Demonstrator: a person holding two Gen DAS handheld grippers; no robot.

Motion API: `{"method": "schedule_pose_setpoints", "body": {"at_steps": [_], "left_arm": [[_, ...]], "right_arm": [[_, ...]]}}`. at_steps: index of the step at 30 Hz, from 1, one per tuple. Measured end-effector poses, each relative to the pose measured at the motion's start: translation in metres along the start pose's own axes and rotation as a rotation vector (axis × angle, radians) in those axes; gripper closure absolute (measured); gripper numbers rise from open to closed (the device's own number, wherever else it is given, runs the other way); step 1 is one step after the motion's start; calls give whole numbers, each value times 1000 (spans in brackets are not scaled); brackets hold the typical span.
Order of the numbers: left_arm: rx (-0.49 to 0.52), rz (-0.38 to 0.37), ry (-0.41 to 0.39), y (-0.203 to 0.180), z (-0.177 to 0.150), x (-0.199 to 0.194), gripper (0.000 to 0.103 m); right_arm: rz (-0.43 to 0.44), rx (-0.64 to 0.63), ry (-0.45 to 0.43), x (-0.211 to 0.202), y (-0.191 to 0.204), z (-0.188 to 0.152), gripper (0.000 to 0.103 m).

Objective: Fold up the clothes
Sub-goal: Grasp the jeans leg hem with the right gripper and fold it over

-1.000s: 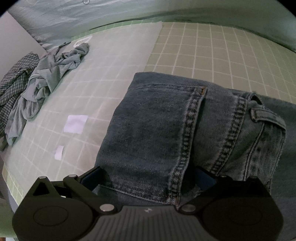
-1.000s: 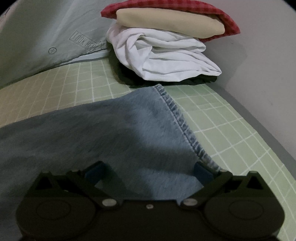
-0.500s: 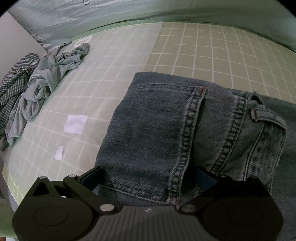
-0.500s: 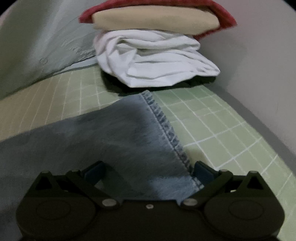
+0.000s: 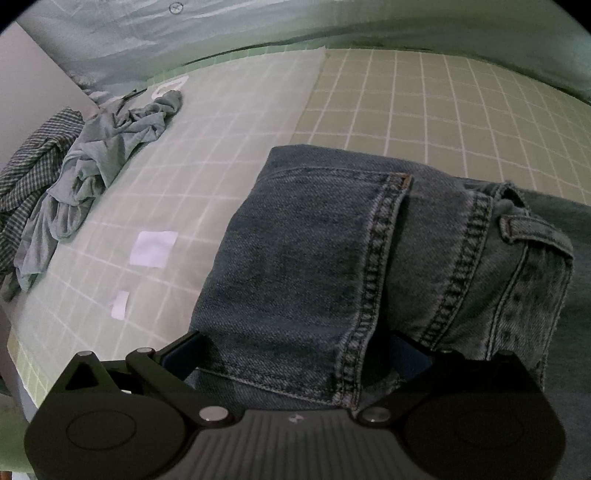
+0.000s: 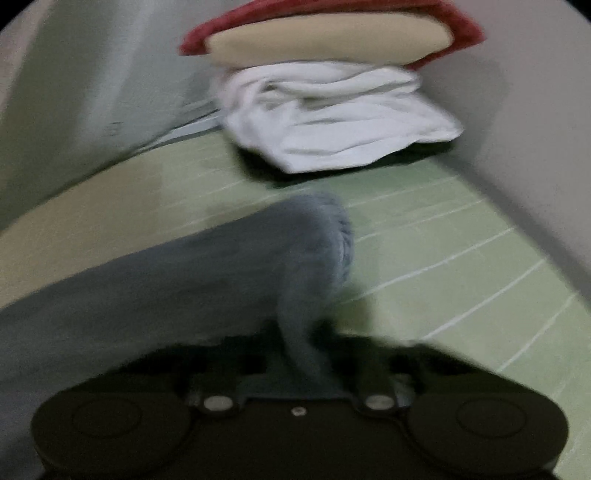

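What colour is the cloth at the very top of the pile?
Red cloth, wrapped around a beige one. The right wrist view shows it best.

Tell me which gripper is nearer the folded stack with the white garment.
Right. The right gripper, pinching the jeans hem, faces the stack just ahead. The left gripper sits at the jeans' pocket end; no stack shows in its view.

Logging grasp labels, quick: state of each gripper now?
Left gripper: open, straddling the dark blue denim jeans' waist.
Right gripper: shut on the jeans' hem; frame blurred.
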State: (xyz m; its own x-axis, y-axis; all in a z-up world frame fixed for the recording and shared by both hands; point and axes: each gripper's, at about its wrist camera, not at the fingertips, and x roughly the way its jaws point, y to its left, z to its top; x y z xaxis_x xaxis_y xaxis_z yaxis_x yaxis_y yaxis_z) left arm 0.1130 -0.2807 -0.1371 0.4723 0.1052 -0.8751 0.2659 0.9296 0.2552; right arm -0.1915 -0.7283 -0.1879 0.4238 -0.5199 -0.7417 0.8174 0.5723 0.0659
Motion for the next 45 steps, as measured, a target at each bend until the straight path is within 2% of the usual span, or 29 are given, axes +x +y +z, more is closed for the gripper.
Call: {"method": "schedule_pose_setpoints", "body": {"at_steps": [7,12,16,19,24,28,31,32,33,35,36,38,40,42,45], "left_arm": [[1,-6,-17,1,-2,0,0],[13,-43,-11,7,1,-3,0],[24,-73,-7,11,3,-5,0],[32,-136,-24,18,6,-14,1],[8,-297,-145,43,3,-46,1],[58,-328,-219,63,-5,-66,1],[77,-316,-244,84,-12,-67,1],[79,-308,-241,90,-15,-65,1],[81,-302,-235,96,-17,-63,1],[71,-304,-208,109,-20,-55,1],[61,-307,-195,114,-21,-51,1],[41,-313,-168,126,-23,-42,1],[26,-308,-156,135,-21,-36,1],[11,-306,-143,142,-19,-31,1],[1,-314,-130,149,-19,-25,1]], "right_arm": [[-26,4,-48,-29,19,-1,86],[-26,7,-102,-59,36,2,86],[-62,-3,-129,-83,63,1,86],[-65,-28,-150,-101,92,-3,86],[-50,-96,-177,-117,148,-10,86],[-24,-130,-173,-126,202,-19,86],[-1,-191,-153,-131,248,-33,86],[7,-223,-140,-132,264,-39,81],[16,-257,-122,-131,281,-47,68],[76,-333,-78,-127,312,-64,48],[118,-353,-65,-127,324,-71,44],[188,-373,-30,-130,339,-82,43],[218,-362,-42,-141,343,-86,37],[207,-343,-74,-151,341,-86,24],[139,-292,-97,-153,327,-84,23]]}}
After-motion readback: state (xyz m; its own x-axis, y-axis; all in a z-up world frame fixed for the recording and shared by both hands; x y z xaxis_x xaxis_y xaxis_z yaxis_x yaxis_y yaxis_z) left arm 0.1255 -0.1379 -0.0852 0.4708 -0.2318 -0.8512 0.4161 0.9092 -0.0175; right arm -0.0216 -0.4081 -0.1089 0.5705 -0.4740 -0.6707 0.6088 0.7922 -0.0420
